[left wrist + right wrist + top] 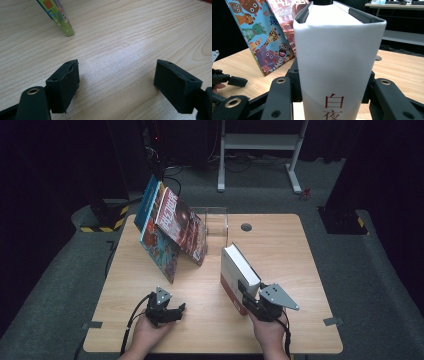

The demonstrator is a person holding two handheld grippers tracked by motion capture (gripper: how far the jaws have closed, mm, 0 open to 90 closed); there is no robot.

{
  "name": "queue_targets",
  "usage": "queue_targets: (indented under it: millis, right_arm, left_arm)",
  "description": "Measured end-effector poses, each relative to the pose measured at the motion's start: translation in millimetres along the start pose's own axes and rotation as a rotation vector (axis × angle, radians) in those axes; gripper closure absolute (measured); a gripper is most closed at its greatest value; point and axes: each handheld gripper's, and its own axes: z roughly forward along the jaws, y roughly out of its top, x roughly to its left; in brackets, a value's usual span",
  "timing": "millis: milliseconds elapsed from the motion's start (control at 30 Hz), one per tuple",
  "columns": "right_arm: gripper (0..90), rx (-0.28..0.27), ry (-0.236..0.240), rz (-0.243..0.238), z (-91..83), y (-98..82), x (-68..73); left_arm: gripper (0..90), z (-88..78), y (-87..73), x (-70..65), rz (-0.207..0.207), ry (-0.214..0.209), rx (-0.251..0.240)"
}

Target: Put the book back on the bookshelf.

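The right gripper (248,296) pinches a thick white book (239,272) by its spine end, one black jaw on each cover, and the book stands upright on the table (280,250) just in front of the hand. In the right gripper view the white spine (337,75) rises between the jaws, with red characters printed low on it, and the pads press flat on both sides. The left gripper (176,312) sits near the table's front edge, well apart from the book, with its jaws spread and nothing between them; in the left gripper view they hang just above bare wood (120,45). Behind it, three thin picture books (170,227) lean together toward the left at the table's far left, the front one red (182,225), one with cartoon animals (262,40) beneath it. A clear bookend (216,225) stands just beside them at the far middle, between the leaning books and the white book. A small round grommet (246,227) sits in the tabletop beside the bookend.
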Motion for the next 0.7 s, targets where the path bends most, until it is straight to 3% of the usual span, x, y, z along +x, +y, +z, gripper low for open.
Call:
queue_targets:
  millis: [700]
  right_arm:
    - [54.5, 0.030, -0.011, -0.003, 7.1, 13.6, 4.6]
  left_arm:
    - [21.9, -0.6, -0.6, -0.8, 0.018, -0.020, -0.005]
